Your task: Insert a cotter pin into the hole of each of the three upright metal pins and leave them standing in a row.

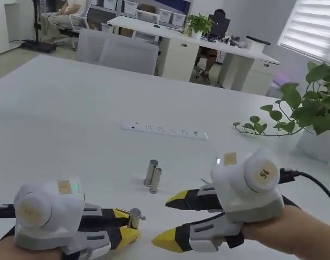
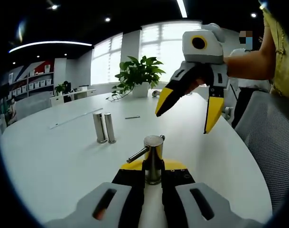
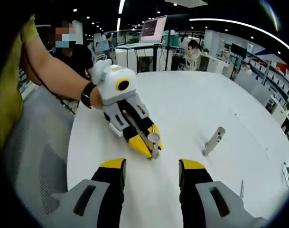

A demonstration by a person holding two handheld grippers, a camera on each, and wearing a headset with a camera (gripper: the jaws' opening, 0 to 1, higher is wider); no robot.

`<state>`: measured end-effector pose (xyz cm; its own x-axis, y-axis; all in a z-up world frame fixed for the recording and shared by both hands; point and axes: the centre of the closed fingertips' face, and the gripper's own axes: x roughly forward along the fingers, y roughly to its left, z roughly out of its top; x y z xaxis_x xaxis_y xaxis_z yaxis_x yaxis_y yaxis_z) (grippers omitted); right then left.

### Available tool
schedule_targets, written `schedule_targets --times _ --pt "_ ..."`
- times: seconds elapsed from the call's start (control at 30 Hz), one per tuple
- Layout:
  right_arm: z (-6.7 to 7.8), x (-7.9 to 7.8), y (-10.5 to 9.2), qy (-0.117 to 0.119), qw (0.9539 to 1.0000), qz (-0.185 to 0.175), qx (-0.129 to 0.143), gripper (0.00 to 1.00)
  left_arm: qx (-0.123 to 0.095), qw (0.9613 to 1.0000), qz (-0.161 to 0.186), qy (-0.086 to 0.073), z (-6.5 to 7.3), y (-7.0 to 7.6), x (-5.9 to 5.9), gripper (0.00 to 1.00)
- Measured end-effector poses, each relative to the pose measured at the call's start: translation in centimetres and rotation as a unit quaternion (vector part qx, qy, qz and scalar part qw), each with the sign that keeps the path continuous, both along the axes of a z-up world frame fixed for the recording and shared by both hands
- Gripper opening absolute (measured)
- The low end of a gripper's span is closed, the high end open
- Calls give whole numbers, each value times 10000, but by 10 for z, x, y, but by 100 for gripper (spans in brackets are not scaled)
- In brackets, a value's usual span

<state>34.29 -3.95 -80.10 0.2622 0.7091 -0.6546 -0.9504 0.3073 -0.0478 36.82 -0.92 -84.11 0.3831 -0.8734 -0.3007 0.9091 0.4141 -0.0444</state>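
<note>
My left gripper [image 1: 129, 225] is shut on an upright metal pin [image 1: 134, 218] near the table's front edge. In the left gripper view a cotter pin [image 2: 136, 155] sticks out sideways through that pin's [image 2: 153, 154] head. Two more metal pins [image 1: 153, 174] stand side by side and touching at mid-table, apart from both grippers. My right gripper [image 1: 169, 219] hovers open and holds nothing, its yellow tips pointing left toward the held pin. A loose cotter pin [image 2: 132, 117] lies on the table beyond the standing pair [image 2: 104, 127].
A white power strip [image 1: 165, 130] lies farther back on the white table [image 1: 72, 119]. A potted plant [image 1: 311, 108] trails vines at the right edge. A mesh chair [image 2: 267, 147] stands beside the table's near rim.
</note>
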Motion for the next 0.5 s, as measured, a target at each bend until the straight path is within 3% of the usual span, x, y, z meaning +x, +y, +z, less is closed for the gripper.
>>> schedule_targets --times 0.3,0.5 --pt "-5 1 -3 78 9992 -132 359 54 69 9993 371 35 0 20 16 10" --pt "1 2 -9 78 9973 -269 673 62 23 9978 655 23 5 37 28 10"
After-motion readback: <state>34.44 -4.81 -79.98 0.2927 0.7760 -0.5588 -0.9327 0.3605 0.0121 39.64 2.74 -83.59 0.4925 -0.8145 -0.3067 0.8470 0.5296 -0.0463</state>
